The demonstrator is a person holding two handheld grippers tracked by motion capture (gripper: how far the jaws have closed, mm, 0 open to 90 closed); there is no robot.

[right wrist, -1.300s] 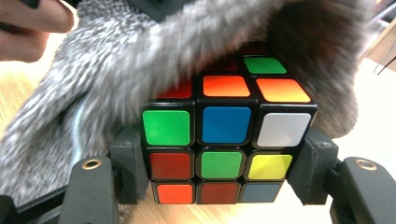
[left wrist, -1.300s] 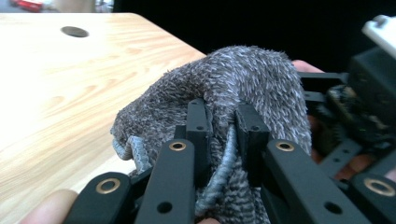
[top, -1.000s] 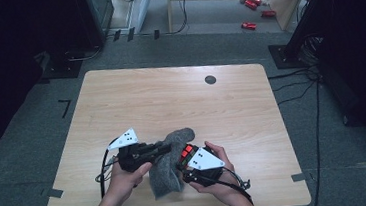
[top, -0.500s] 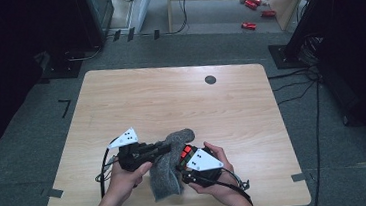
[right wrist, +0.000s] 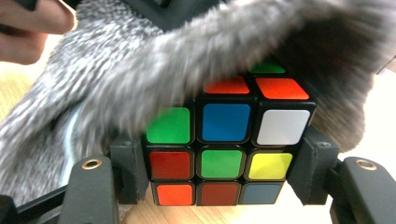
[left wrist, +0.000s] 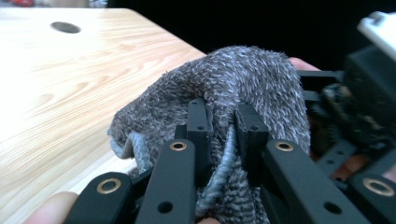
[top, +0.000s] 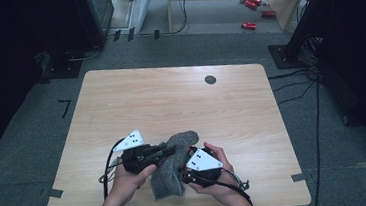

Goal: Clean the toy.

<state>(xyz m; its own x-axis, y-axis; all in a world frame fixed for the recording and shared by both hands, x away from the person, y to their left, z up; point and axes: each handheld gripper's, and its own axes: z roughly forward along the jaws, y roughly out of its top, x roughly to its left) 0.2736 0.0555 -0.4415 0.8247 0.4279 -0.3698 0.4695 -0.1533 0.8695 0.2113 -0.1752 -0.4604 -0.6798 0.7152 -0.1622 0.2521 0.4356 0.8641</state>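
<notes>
Two tools working together: left tool (left wrist: 223, 128) is pinching the sock (left wrist: 243, 79) rim open, right tool (right wrist: 223, 175) is clamping the cube (right wrist: 224, 140) for insertion.

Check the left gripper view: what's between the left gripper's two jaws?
A fold of the grey cloth, its thick hem running down the gap. The left gripper is shut on it, pads pressing the fabric from both sides, as the left gripper view shows.

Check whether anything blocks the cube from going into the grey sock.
Nothing solid visible does. The multicoloured puzzle cube sits clamped in the right gripper, already under the fuzzy grey knitted sock. The left gripper pinches the sock's cuff; only loose fabric drapes over the cube's top.
</notes>
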